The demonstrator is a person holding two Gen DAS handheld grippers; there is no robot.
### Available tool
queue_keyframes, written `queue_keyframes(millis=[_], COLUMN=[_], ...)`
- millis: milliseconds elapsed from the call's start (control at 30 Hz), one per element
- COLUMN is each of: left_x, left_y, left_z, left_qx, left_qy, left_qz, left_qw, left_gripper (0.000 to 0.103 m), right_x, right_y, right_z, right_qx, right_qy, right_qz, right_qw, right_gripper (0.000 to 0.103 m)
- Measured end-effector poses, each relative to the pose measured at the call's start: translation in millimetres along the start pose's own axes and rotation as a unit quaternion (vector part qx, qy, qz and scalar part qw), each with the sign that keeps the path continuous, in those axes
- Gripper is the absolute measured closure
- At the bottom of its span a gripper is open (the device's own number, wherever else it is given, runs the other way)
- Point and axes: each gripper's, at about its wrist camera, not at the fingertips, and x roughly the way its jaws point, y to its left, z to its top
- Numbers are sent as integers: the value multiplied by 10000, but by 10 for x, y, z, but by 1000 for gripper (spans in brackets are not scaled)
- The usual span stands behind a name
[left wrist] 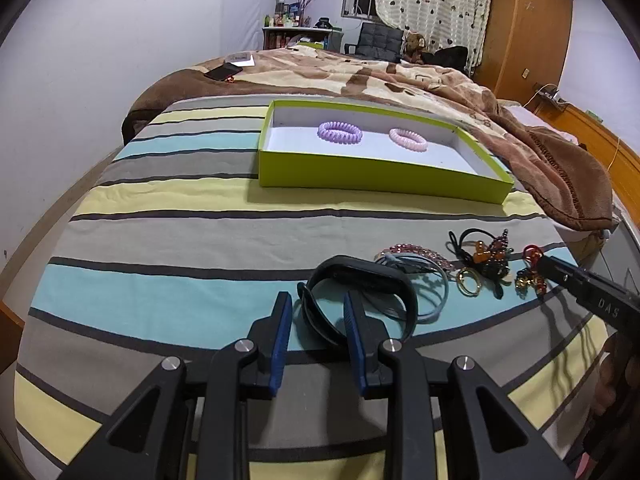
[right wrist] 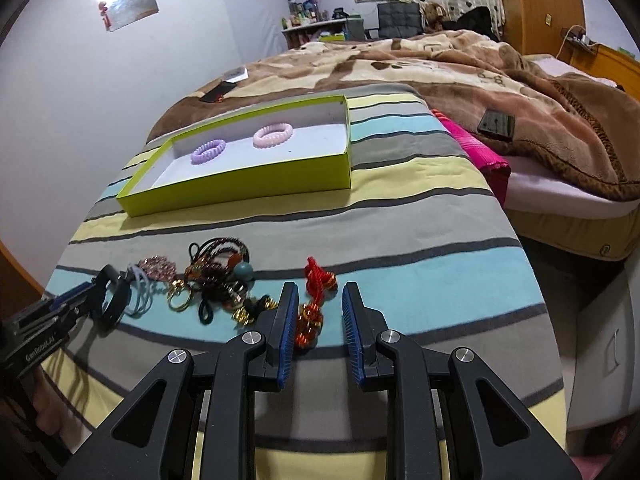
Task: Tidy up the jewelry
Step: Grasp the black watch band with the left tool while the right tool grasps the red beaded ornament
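I am holding a gripper in each hand over a striped quilt (left wrist: 168,240) spread on a bed.

My left gripper (left wrist: 316,312) is tilting downward near the quilt's near edge, its blue-padded jaws standing apart. A black wristband (left wrist: 360,280) is lying on the quilt right at the fingertips: one side of its loop is sitting between the two pads, and the right pad is reaching inside the loop. I cannot tell whether either pad is pressing on the band.

My right gripper (right wrist: 318,312) is also angling downward, its jaws parted. A red and gold beaded charm (right wrist: 314,300) is lying just beside the left pad, partly in the gap; the pads are not closing on it.

Between the two grippers, a tangle of jewelry is resting on the quilt: a pale blue band (left wrist: 434,292) touching the wristband, a pink beaded bracelet (left wrist: 416,254), gold rings (left wrist: 469,282) and black hair ties with amber beads (left wrist: 486,254).

Further toward the quilt's far edge, well apart from the pile, a shallow lime green box (left wrist: 372,176) is sitting open. Inside it, a purple coil hair tie (left wrist: 340,133) and a pink coil hair tie (left wrist: 408,139) are lying side by side, not touching.

Beyond the quilt, a brown blanket (left wrist: 360,72) is covering the rest of the bed.
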Motion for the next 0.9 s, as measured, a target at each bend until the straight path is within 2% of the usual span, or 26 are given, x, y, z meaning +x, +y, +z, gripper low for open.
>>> queue_keyframes(millis=[133,167,367,433,567,900], left_x=[51,55,56,52,42,-28], left_y=[1,-3,-16,-19,-17,19], left_z=[17,19,25,24,21,15], left_qx=[-23,-8,8,26,64,83], left_qy=[96,102,112,107,69,-3], left_qz=[41,55,44,2,27,-148], left_qw=[9999,9999,9999,9999,10000,9999], left_gripper=[75,75,75,82,86,93], right_x=[83,86,-10,-43,-119,-226], right_y=[4,2,-81,-148,-239,-236], right_z=[29,31,19,34,56,62], right_qx=[-10,-20,200,377,628,694], right_qy=[158,149,-34,-103,-215,-323], right_qz=[25,21,351,563,849,1044], right_qw=[9999,9999,9992,9976,9942,9916], right_gripper=[81,86,87,87,87,87])
